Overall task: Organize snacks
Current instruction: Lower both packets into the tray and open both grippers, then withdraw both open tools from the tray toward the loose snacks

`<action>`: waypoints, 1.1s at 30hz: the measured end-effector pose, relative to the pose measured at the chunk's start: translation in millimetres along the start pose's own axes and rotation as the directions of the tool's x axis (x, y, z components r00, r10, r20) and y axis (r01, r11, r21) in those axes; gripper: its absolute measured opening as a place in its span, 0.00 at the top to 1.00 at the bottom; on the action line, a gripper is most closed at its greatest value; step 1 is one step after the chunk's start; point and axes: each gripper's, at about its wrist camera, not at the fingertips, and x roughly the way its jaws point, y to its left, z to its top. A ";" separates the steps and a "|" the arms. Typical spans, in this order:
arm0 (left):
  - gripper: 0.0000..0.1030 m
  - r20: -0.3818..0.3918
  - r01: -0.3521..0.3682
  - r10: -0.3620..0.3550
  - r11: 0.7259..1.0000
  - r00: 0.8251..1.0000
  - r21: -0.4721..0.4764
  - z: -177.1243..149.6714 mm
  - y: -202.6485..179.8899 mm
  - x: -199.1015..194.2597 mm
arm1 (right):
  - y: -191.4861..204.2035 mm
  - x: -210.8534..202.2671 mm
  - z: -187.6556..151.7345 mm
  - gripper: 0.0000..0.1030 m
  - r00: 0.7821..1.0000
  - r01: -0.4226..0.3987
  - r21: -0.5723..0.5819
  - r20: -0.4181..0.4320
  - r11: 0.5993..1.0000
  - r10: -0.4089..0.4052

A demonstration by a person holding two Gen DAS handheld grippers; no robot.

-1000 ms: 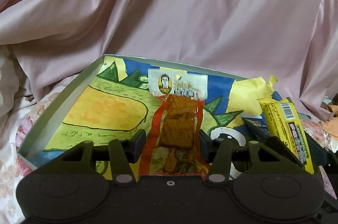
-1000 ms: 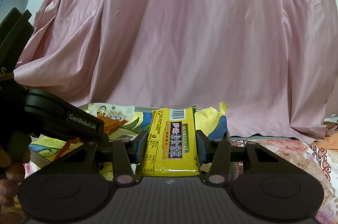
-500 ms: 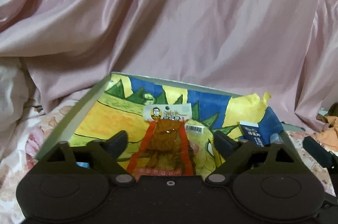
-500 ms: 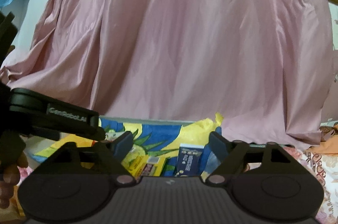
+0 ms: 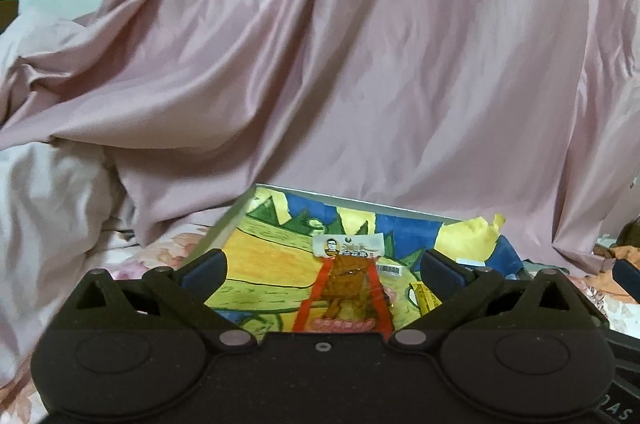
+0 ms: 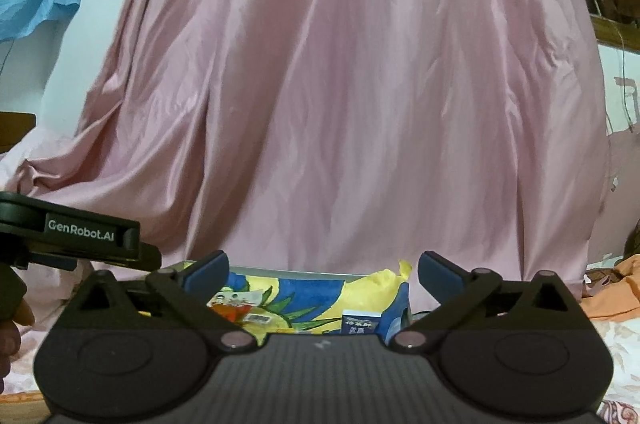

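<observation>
- Fingers of the left gripper [image 5: 322, 266] spread wide, released; nothing between the blue pads [image 5: 204, 266].
- Fingers of the right gripper [image 6: 322, 270] likewise spread wide and empty.
- Tray [image 5: 218, 238] with a grey rim and a painted yellow, green and blue floor sits ahead of both grippers, on a bed with floral sheet [image 5: 160, 248].
- Red snack packet [image 5: 346, 290], clear window showing brown pieces, white header with a portrait, lies flat on the tray floor at 12 o'clock from the left gripper, apart from both fingers.
- Yellow snack packet [image 5: 424, 298]: only a corner shows in the left wrist view, at 1 o'clock, just beside the red packet, partly hidden by the right-hand finger.
- Dark blue snack packet [image 6: 358, 324] with a white top edge lies in the tray at 12–1 o'clock in the right wrist view, near the tray's right side.
- Torn yellow paper [image 5: 468, 240] stands up at the tray's far right corner.
- Pink satin cloth [image 5: 360, 63] drapes behind the tray and fills the background.
- Left gripper's body, marked "GenRobot.AI", enters the right wrist view at 9 o'clock; the person's hand [image 6: 10, 340] is partly visible below it at the frame edge.
</observation>
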 end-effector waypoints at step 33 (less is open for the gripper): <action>0.01 -0.038 -0.040 0.044 0.994 0.998 0.098 -86.3 107.8 -137.0 | 37.9 -121.7 -29.0 0.00 0.973 -0.095 0.019 -0.208 0.995 0.096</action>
